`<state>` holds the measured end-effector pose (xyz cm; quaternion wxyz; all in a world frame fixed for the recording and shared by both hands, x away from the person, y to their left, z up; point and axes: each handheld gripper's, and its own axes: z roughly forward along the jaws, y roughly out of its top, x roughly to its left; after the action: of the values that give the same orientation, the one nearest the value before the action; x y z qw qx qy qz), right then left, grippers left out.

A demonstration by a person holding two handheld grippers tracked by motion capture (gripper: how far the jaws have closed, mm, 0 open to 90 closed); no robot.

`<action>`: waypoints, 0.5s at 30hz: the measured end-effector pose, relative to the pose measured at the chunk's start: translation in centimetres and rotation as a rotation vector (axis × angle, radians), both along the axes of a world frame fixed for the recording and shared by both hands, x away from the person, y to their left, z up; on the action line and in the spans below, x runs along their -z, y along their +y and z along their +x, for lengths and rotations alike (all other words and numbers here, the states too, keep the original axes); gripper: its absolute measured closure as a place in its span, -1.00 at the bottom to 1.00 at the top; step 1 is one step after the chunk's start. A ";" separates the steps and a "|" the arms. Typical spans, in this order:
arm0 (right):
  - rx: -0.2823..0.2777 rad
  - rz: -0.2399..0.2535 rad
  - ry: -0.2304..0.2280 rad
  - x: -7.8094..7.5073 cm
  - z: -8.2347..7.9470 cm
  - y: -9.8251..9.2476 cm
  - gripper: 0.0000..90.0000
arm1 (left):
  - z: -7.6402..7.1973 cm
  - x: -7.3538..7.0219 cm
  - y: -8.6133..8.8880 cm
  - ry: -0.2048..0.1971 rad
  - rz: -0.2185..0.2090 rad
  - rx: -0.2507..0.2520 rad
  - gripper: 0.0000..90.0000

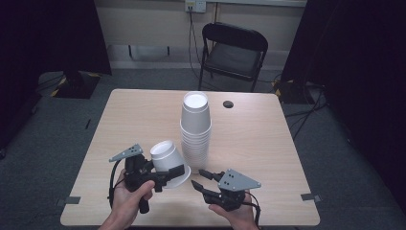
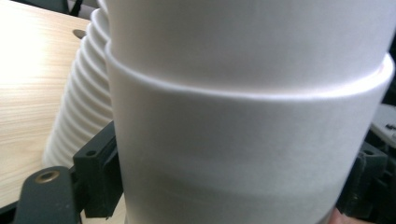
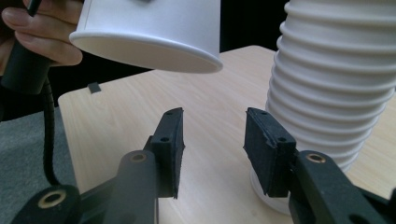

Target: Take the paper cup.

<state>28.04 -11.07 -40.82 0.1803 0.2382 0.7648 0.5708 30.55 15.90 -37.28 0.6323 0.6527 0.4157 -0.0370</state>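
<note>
White paper cup (image 1: 167, 160), matt, unmarked. Stack of cups (image 1: 195, 129) the same white, its rims ribbing the side in pale grey shadow bands. Table (image 1: 139, 120) light wood grain. Gripper jaws black, top plate (image 1: 238, 180) grey. Folding chair (image 1: 233, 52) black. Floor (image 1: 344, 158) grey.

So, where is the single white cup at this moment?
In the high view, the single white cup is at the table's near left, clamped upside down in the left gripper, just left of the cup stack.
</note>
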 end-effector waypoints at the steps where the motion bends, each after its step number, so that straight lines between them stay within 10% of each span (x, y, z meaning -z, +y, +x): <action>1: -0.002 0.009 -0.003 -0.1 0.0 0.1 0.29 | 0.1 -0.1 -0.1 0.008 -0.013 -0.001 -0.66; 15: 0.001 0.045 -0.074 -0.9 0.5 1.0 0.33 | 0.3 0.4 -1.4 0.132 -0.125 0.016 -0.66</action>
<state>28.50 -10.03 -39.95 0.2033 0.2216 0.7444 0.5962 30.82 14.52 -37.63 0.6426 0.6115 0.4483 -0.1109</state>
